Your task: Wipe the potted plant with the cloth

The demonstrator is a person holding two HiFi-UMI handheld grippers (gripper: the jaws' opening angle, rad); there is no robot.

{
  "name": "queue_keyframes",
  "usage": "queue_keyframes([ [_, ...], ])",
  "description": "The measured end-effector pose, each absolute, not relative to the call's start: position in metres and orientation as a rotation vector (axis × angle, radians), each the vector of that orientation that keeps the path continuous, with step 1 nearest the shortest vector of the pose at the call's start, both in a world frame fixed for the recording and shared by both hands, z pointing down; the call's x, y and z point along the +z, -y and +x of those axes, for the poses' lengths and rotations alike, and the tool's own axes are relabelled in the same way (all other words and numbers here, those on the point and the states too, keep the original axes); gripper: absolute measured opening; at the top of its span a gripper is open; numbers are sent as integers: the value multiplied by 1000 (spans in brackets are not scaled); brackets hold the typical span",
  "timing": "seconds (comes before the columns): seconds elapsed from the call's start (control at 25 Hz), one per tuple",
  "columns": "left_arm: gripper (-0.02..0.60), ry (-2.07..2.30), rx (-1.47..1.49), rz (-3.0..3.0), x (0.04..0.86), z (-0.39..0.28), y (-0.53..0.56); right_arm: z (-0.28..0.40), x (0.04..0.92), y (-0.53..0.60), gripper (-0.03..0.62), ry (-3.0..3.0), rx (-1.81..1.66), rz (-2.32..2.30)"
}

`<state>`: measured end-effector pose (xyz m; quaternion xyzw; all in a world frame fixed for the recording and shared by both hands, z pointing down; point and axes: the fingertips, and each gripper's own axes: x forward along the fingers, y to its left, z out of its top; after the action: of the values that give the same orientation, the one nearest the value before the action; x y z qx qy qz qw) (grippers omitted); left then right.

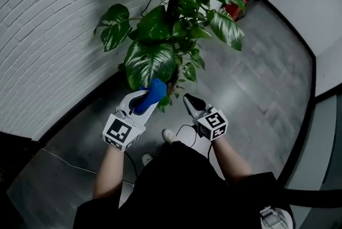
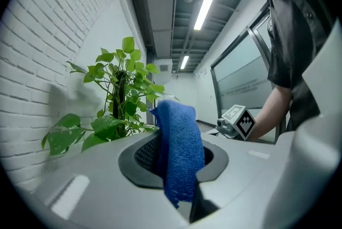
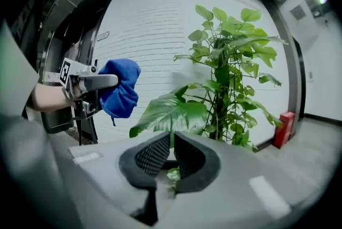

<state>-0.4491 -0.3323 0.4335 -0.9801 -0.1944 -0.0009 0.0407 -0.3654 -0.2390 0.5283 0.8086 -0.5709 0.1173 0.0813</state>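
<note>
The cloth [image 2: 179, 137] in my left gripper [image 2: 175, 158] looks like blue microfibre, with a short, nubbly, matt pile. Both gripper shells read as smooth, matt grey plastic. On my right gripper [image 3: 171, 147] the pads [image 3: 152, 155] are black and rubbery-looking, with a fine dimpled grid. The leaf [image 3: 171, 113] of the potted plant [image 1: 160, 24] pinched at its tip between them is waxy and glossy, with pale veins. The brick wall [image 1: 48, 35] is painted white, rough and matt. The floor [image 1: 251, 78] is grey slabs, smooth with a dull sheen.
</note>
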Motion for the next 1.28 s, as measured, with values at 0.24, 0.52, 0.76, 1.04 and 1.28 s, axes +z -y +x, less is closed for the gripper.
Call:
queue_keyframes([
  [0.24,87,635,54,-3066,428,-453,320,-368,512,223,15,1676,320,2464],
  [0.52,87,615,180,-3158,405,-426,308,-337,502,207,15,1759,238,2470],
  [0.76,87,396,217,-3077,391,-356,258,-247,499,174,15,1953,121,2400],
  [1.04,87,-165,285,-3086,362,-274,213,-131,466,115,15,2199,4,2168],
  [1.28,87,-475,285,-2955,307,-254,181,-106,438,112,15,2352,-67,1889],
])
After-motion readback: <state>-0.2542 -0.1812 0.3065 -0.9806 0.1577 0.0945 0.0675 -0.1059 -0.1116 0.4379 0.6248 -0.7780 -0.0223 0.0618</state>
